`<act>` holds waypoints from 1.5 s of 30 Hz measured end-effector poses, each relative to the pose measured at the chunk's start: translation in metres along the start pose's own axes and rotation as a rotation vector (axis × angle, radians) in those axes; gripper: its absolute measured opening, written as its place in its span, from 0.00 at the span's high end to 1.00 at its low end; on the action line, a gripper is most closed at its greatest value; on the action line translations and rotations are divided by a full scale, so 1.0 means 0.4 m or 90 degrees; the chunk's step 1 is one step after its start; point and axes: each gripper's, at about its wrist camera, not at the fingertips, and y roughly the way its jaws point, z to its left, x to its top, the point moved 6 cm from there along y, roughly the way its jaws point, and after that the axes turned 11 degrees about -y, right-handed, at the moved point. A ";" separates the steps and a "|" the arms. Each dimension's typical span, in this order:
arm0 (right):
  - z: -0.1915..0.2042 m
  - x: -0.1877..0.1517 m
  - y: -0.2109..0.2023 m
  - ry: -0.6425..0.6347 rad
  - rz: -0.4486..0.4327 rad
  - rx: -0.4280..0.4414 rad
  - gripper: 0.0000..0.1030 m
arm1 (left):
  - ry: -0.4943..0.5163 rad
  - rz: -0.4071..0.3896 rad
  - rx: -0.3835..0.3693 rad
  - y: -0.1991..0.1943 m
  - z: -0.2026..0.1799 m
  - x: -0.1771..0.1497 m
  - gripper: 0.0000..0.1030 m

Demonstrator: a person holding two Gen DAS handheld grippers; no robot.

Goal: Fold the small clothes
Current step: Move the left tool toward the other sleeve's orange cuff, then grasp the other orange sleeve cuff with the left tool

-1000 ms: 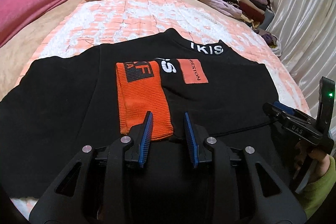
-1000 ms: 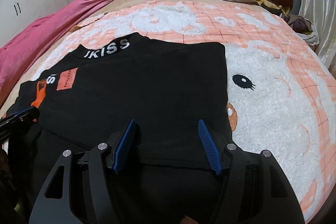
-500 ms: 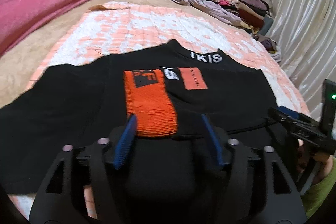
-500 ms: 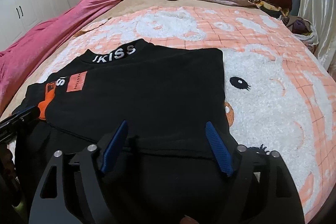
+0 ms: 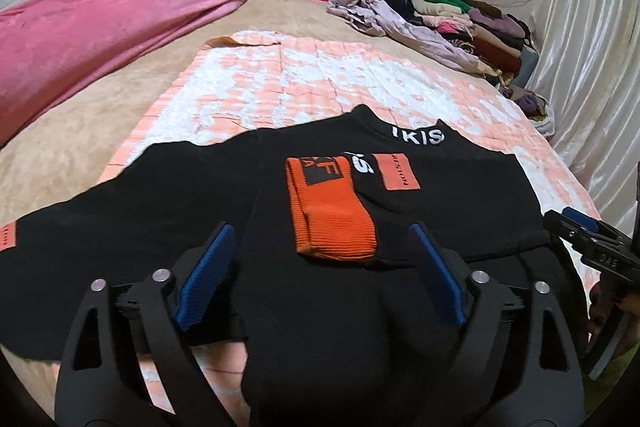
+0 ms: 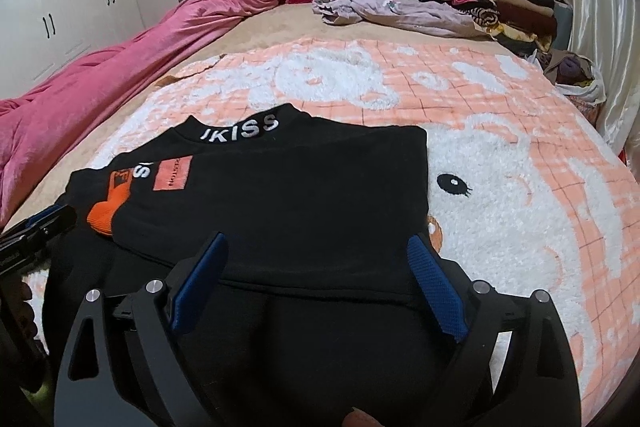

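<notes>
Lying flat on the peach-and-white blanket (image 6: 500,99) across the bed, the black sweatshirt (image 6: 304,195) spreads just ahead of both pairs of fingers, its long axis running sideways, an orange cuff (image 5: 330,215) folded onto its chest. The left gripper (image 5: 320,267) and right gripper (image 6: 316,275) are both spreading wider, nothing pinched between them. The unfolded sleeve sits nearer the left hand. White collar letters read "KISS"; an orange patch's writing is too small.
</notes>
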 end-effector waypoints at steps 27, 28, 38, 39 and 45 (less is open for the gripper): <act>0.185 0.078 -0.103 -0.073 -0.070 0.059 0.05 | -0.043 -0.064 0.067 -0.164 0.107 0.040 0.09; 0.192 0.079 -0.103 -0.076 -0.070 0.061 0.05 | -0.045 -0.067 0.069 -0.170 0.111 0.042 0.09; 0.291 0.102 -0.101 -0.117 -0.076 0.099 0.05 | -0.091 -0.090 0.115 -0.237 0.213 0.064 0.09; 0.304 0.106 -0.100 -0.122 -0.075 0.104 0.05 | -0.096 -0.093 0.119 -0.243 0.224 0.065 0.09; 0.355 0.123 -0.098 -0.143 -0.080 0.122 0.05 | -0.143 -0.121 0.160 -0.298 0.320 0.080 0.09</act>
